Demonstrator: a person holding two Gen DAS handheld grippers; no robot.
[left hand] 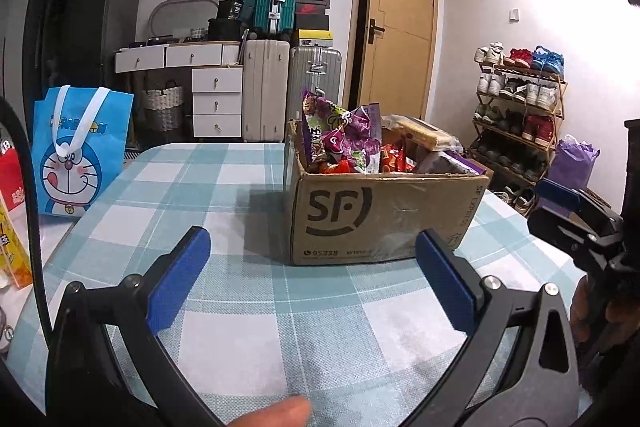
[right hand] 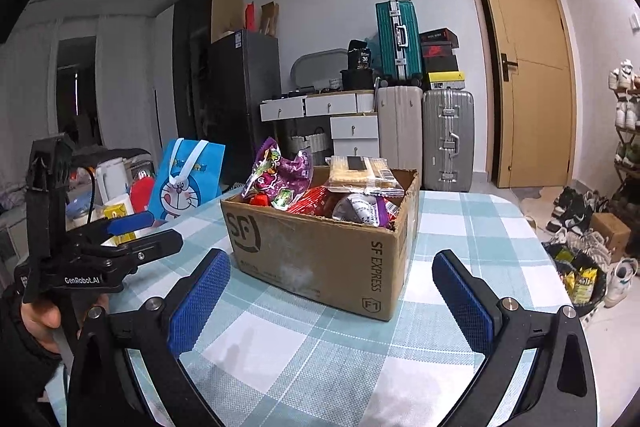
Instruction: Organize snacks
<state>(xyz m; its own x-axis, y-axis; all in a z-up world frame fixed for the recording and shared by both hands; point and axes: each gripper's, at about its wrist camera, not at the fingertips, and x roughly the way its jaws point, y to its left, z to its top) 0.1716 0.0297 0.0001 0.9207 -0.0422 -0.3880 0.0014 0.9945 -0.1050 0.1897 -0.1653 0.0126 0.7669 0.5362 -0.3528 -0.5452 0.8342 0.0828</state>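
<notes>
Snacks [left hand: 344, 139] fill the cardboard box [left hand: 380, 219] on the bench [left hand: 240, 307] just ahead of your left hand-held gripper [left hand: 312, 283] and right hand-held gripper [right hand: 332, 291], both spread wide, grasping nothing.

A cardboard box [right hand: 320, 247] packed with snack packets [right hand: 280, 175] sat on the table [right hand: 460, 227], a tote bag [left hand: 80, 151] to its left, suitcases [right hand: 424, 135] behind.

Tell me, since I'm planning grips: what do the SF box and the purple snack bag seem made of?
SF box: brown corrugated cardboard, matte, with scuffed faces and ragged top edges. Purple snack bag: apparently thin plastic film, glossy and crinkled, catching highlights.
</notes>
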